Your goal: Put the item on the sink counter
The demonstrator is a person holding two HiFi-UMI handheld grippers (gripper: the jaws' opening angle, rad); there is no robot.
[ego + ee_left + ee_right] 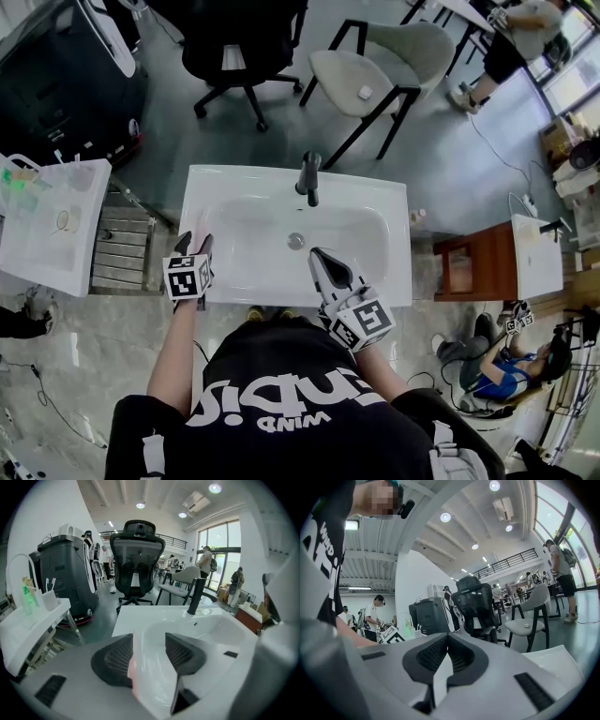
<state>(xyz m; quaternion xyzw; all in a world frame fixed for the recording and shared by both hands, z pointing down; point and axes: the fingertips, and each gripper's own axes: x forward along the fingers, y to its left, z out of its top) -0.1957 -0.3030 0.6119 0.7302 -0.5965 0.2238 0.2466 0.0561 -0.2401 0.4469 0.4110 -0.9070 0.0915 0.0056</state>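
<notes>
Two tools at the desk's (380, 199) front edge: left tool (194, 242) stands wide open over the front-left corner, a pinkish blur (132, 670) against its left pad, too smeared to call the item; right tool (317, 255), pinched shut and empty, over the basin's (258, 234) front.

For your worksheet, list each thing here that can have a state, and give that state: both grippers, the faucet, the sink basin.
left gripper: open, jaws wide apart.
right gripper: shut, nothing between its jaws.
faucet: no water running.
sink basin: no water or objects visible inside.
</notes>
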